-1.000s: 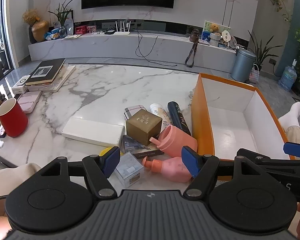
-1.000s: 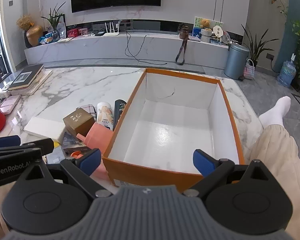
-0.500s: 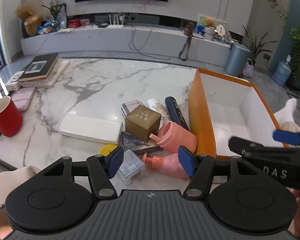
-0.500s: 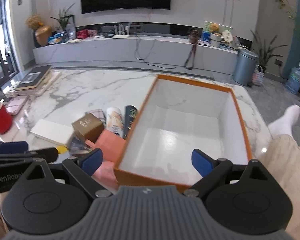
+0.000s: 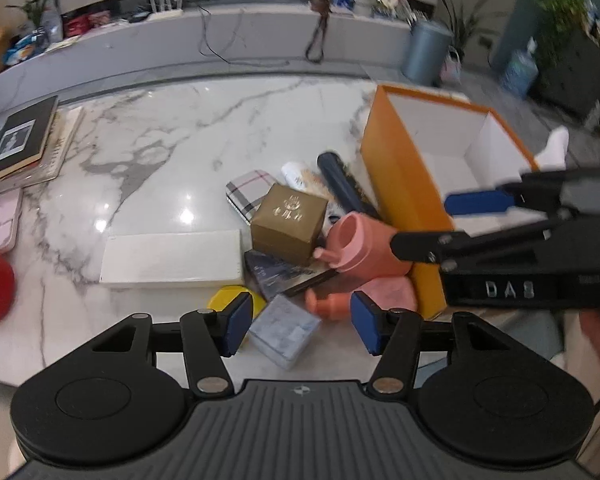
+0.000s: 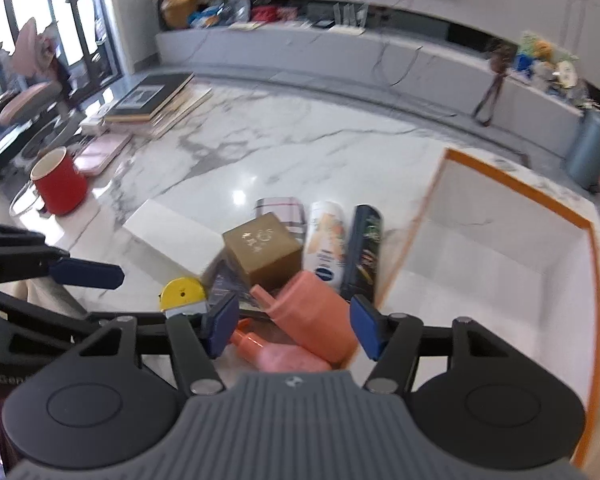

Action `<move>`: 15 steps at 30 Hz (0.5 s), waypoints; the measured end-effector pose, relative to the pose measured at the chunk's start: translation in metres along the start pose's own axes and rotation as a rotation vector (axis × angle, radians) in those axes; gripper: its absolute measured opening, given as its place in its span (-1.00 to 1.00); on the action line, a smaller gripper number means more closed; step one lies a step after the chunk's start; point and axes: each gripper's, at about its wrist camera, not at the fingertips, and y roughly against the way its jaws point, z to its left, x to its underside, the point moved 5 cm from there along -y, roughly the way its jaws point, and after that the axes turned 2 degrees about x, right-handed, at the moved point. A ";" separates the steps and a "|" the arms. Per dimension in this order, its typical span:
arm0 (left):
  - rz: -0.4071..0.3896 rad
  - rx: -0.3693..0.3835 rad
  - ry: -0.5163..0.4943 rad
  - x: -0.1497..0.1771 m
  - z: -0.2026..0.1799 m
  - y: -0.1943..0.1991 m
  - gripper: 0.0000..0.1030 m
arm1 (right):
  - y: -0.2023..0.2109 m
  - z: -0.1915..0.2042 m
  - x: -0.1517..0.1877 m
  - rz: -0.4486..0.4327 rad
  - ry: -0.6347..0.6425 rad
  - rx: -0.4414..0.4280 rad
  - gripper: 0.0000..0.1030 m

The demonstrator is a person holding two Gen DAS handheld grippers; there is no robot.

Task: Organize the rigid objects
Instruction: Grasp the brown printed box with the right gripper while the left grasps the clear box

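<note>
Here both tools are closing on nothing: the left tool (image 5: 296, 326) frames a clear box (image 5: 284, 332), the right tool (image 6: 290, 328) a pink bottle (image 6: 288, 356); the pile hugs the orange box (image 6: 504, 264) at its nine o'clock; blurred, but converging tools may collide, toppling the gold cube (image 6: 262, 250).

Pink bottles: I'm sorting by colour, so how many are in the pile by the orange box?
2. A salmon-pink bottle lies tilted against the gold box. A paler pink bottle with an orange cap lies nearer, in front of it. Others could be hidden underneath.
</note>
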 end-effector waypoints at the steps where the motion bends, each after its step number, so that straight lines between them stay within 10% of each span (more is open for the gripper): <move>1: 0.020 0.008 -0.021 0.001 0.002 -0.005 0.37 | -0.007 0.002 -0.003 0.012 0.017 -0.006 0.20; 15: 0.247 0.111 -0.296 0.018 0.008 -0.076 0.46 | -0.098 0.022 -0.028 0.126 0.266 -0.085 0.56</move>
